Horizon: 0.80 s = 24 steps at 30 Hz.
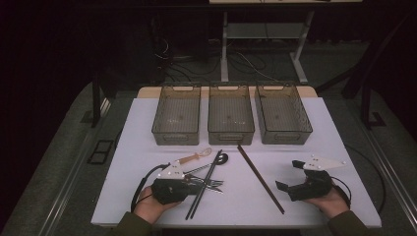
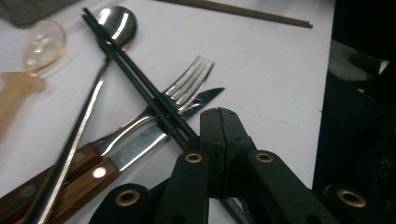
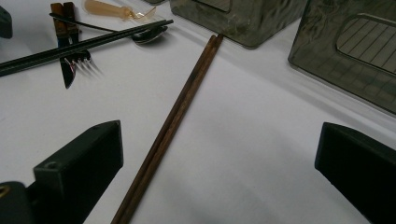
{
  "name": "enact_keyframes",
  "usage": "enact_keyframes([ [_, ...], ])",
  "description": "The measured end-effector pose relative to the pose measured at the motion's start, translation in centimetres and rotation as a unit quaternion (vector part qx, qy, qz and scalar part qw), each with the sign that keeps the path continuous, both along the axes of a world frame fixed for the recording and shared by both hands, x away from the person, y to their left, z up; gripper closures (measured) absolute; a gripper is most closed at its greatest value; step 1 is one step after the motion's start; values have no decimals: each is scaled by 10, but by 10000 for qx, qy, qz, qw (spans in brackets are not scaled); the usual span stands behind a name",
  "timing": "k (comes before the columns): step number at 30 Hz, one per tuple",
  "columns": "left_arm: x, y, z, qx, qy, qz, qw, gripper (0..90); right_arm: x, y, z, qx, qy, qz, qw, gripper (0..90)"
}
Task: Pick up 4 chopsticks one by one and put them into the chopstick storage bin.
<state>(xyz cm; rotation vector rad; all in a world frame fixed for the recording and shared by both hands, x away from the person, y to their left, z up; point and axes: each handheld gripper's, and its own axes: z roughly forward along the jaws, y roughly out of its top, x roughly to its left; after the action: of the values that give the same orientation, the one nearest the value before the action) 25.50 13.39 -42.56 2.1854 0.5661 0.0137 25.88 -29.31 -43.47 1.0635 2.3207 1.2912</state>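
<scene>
A heap of cutlery lies front left on the white table top (image 1: 324, 132): black chopsticks (image 1: 206, 184) (image 2: 140, 84) cross a fork (image 2: 191, 79) and a knife (image 2: 203, 97), both wooden-handled. Beside them lie a metal spoon (image 1: 221, 158) (image 2: 116, 21) and an amber plastic spoon (image 1: 194, 157) (image 2: 44, 42). My left gripper (image 1: 196, 183) (image 2: 219, 114) is shut over this heap, its jaws pressed together; the black chopsticks run under its left jaw. Brown chopsticks (image 1: 260, 178) (image 3: 182, 107) lie slantwise in the middle. My right gripper (image 1: 290, 175) (image 3: 219, 128) stands open, the brown pair's near end between its jaws, untouched.
Three see-through grey bins stand side by side at the back of the table: left (image 1: 177, 135), middle (image 1: 231, 135), right (image 1: 285, 135). Dark floor, cables and a desk frame lie beyond the far edge.
</scene>
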Motion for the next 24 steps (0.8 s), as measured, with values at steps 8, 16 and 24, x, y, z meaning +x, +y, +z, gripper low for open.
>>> enact_keyframes([
  [8,-4,-14,-3,173,5,-190,9997,897,0,1,-1,-12,21,8,10000,8],
  [16,-4,-21,-8,400,87,-320,9987,897,0,1,-1,-35,13,17,10000,8],
  [24,-4,-26,-13,554,206,-412,9974,898,0,2,-1,-33,15,10,10000,8],
])
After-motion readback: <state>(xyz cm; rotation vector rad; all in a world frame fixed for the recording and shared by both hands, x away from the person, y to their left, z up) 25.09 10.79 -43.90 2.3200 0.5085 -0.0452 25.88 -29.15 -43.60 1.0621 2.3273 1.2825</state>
